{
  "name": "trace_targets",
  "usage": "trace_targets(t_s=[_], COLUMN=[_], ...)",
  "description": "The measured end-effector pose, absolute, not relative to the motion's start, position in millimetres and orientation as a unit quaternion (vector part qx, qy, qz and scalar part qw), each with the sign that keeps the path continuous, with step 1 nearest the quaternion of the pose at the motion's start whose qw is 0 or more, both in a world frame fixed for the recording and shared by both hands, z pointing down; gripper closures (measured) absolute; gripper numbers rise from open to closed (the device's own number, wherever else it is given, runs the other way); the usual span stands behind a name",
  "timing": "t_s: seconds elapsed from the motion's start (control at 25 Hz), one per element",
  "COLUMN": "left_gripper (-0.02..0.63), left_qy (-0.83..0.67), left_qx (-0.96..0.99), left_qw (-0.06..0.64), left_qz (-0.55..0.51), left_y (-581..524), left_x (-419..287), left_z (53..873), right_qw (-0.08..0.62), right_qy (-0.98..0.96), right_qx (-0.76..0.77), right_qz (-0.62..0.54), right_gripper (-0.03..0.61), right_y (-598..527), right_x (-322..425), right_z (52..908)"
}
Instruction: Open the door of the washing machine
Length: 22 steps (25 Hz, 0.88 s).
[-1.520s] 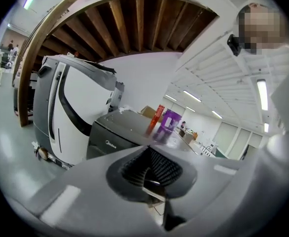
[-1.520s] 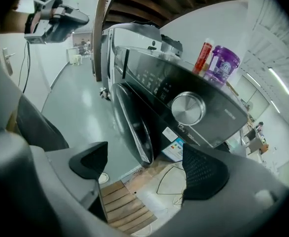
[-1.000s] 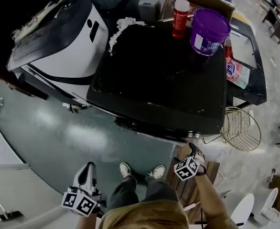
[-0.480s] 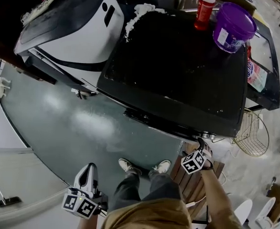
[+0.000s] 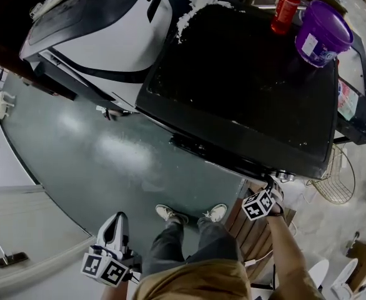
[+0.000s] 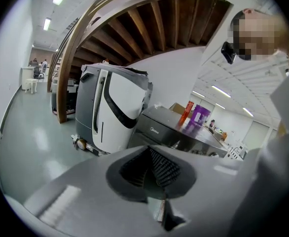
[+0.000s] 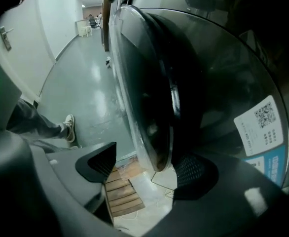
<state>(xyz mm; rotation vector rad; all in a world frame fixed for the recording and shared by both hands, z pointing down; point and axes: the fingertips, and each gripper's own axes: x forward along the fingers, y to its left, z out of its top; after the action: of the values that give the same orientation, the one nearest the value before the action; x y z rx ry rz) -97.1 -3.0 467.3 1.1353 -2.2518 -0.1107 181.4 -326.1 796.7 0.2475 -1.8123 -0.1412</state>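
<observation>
The right claw [image 7: 149, 166] is closing around the rim of the round, dark glass door [image 7: 152, 83], which sits on the front of the black-topped washing machine [image 5: 245, 86]. One pad sits on each side of the rim, and the left pad [image 7: 99, 163] is not yet touching it. The left claw [image 6: 152, 168] hangs low over the grey floor [image 5: 108, 155], its pads pressed together on nothing.

Blk washer [image 5: 245, 92], purple tub [image 5: 323, 33]

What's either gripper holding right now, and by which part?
Nothing yet. Right gripper: jaws closing around the door rim, not gripping. Left gripper: shut, empty.
</observation>
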Motion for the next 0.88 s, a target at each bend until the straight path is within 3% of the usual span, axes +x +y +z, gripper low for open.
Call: trace_targets(t_s=[0.16,0.28,0.48,0.68,0.88], left_gripper=[0.554,0.554,0.554,0.554,0.554], left_qy=[-0.849,-0.846,-0.835,-0.829,-0.826], left_qx=[0.424,0.423,0.434,0.443,0.441], left_qw=[0.314,0.321,0.335,0.339,0.35], left_qz=[-0.039,-0.041,-0.041,-0.034,-0.023], left_y=[4.9,7.8,5.4,9.3,29.2], left_x=[-102.9,-103.2,-103.4,-105.8,-108.8], left_z=[475.5,480.7,491.6,497.9,508.3], right_qw=[0.624,0.642,0.663,0.716,0.71], right_qy=[-0.767,-0.751,-0.726,-0.689,-0.693], right_qx=[0.123,0.122,0.126,0.089,0.112], right_qz=[-0.084,-0.097,-0.131,-0.074,-0.051], right_gripper=[0.323,0.34,0.439,0.444,0.437], right_y=[-338.6,-339.3,-348.3,-338.3,-322.1], right_x=[181.4,184.3,186.5,199.8,209.0], right_z=[794.5,795.2,797.3,824.4,831.4])
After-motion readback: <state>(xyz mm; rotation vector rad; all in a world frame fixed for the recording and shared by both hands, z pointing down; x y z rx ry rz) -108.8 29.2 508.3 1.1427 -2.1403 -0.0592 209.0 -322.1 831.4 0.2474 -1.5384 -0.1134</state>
